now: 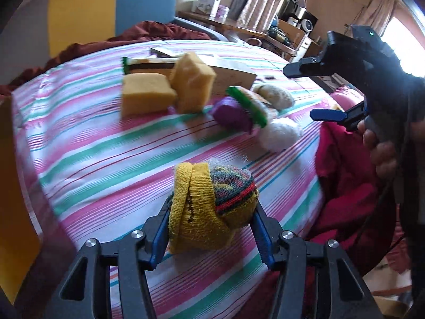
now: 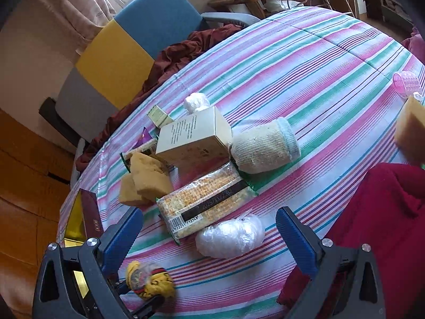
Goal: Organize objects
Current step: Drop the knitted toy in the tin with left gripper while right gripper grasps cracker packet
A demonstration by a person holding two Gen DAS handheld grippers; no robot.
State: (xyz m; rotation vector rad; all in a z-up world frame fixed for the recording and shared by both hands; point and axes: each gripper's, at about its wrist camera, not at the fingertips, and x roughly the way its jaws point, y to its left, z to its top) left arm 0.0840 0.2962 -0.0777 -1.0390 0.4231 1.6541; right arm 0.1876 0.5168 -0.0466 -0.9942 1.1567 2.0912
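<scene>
Left claw point(image 1: 212, 212) closed on a rolled yellow sock bundle point(image 1: 212, 204), blue pads pressed into both flanks, held just above the striped bedspread point(image 1: 106, 159). Seen also in the right wrist view, low and left, as a small yellow knot point(image 2: 148, 279) between dark fingers. Right claw point(image 2: 209, 228) wide open and empty, hovering over a clear plastic bag ball point(image 2: 231, 235) and a cracker packet point(image 2: 204, 199).

Soft and light, by the look of it: knit fabric that gives under the pads, so no risk of breakage, but likely to squash and slip out if gripped only by a loose cuff. Best taken across the thick middle of the roll, as now, where the folded layers give bulk.

Elsewhere on the bed: two yellow sponges point(image 2: 146, 180) touching each other, a beige cardboard box point(image 2: 194, 138) just behind the packet, a cream rolled sock point(image 2: 265, 146) beside the box. Sponges equally soft and springy; box stiff, better pinched across its narrow faces; packet probably brittle inside, wanting a gentle grip. Plastic ball slippery and crushable.
</scene>
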